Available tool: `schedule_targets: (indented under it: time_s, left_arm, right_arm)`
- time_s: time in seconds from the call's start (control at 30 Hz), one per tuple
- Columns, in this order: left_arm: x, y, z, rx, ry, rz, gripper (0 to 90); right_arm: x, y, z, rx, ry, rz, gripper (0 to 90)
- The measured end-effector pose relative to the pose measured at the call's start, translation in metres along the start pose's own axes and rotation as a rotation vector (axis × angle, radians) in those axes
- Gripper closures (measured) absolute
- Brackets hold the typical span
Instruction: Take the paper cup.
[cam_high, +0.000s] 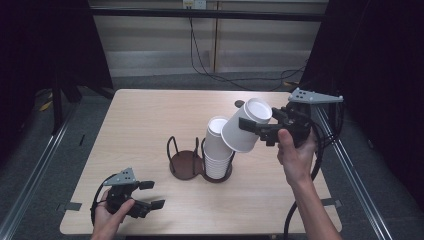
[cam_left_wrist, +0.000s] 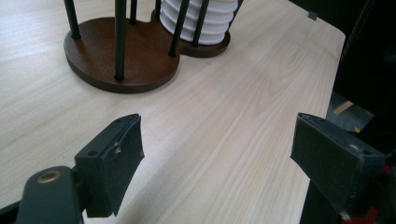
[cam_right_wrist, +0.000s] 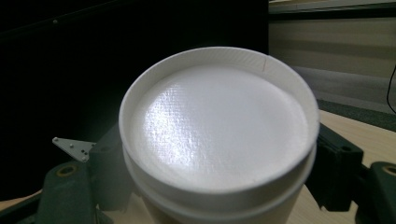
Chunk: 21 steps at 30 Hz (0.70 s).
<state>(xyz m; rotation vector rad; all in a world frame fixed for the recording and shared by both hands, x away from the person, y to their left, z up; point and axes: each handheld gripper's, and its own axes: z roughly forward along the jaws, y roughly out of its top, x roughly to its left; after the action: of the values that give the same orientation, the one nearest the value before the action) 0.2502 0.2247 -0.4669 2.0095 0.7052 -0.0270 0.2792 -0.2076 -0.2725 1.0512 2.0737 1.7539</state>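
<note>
My right gripper (cam_high: 251, 128) is shut on a white paper cup (cam_high: 239, 139), held in the air and tilted, its base turned up and to the right. The cup hangs just right of a stack of white cups (cam_high: 218, 150) standing in the right ring of a dark brown two-ring holder (cam_high: 184, 165); the left ring is empty. In the right gripper view the cup's base (cam_right_wrist: 219, 126) faces the camera with a jaw pressed on each side. My left gripper (cam_high: 153, 194) rests low at the table's near left, open, with bare wood between its pads (cam_left_wrist: 116, 158).
The wooden table (cam_high: 150, 115) has metal rails along both sides. Black curtains close in left and right. Cables run across the floor behind the table. In the left gripper view the holder (cam_left_wrist: 135, 60) and the stack (cam_left_wrist: 201, 21) stand ahead, and the table edge (cam_left_wrist: 336, 56) lies at the right.
</note>
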Motion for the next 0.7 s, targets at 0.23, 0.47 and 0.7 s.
schedule_targets:
  time_s: [0.23, 0.47, 0.7]
  left_arm:
    - [-0.004, 0.006, -0.003, -0.055, -0.02, 0.015, 16.6]
    - [-0.013, 0.015, 0.0, -0.07, -0.006, 0.046, 16.6]
    - [-0.023, 0.026, 0.008, -0.062, -0.013, 0.102, 16.6]
  right_arm:
    - [0.002, -0.01, -0.011, -0.004, -0.016, 0.014, 23.1]
    - [0.008, -0.021, -0.016, 0.008, -0.013, 0.012, 23.1]
    - [0.014, -0.034, -0.013, 0.03, 0.007, 0.013, 23.1]
